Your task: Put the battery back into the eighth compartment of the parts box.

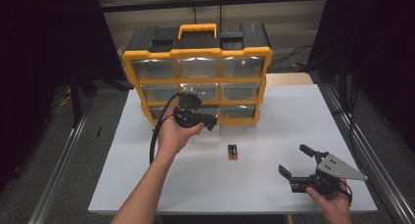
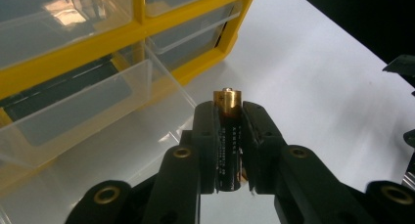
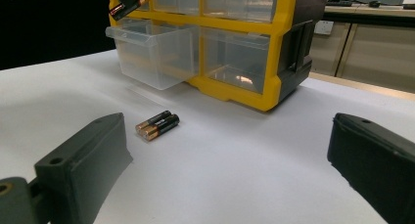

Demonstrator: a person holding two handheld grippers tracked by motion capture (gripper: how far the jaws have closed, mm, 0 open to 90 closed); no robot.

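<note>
Up close, the left tongs (image 2: 228, 136) pinch a black-and-copper battery (image 2: 226, 131) just over the pulled-out clear drawer (image 2: 93, 116) of the yellow organizer (image 1: 198, 53). Nearer, two batteries (image 1: 232, 151) lie together mid-counter (image 1: 293, 116); the right tongs (image 1: 298, 160), near right, stand spread, holding nothing.

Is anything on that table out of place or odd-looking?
One clear drawer in the yellow organizer's bottom row is pulled out while the others sit shut. Two batteries lie loose on the white table. Nothing looks spilled or broken.
</note>
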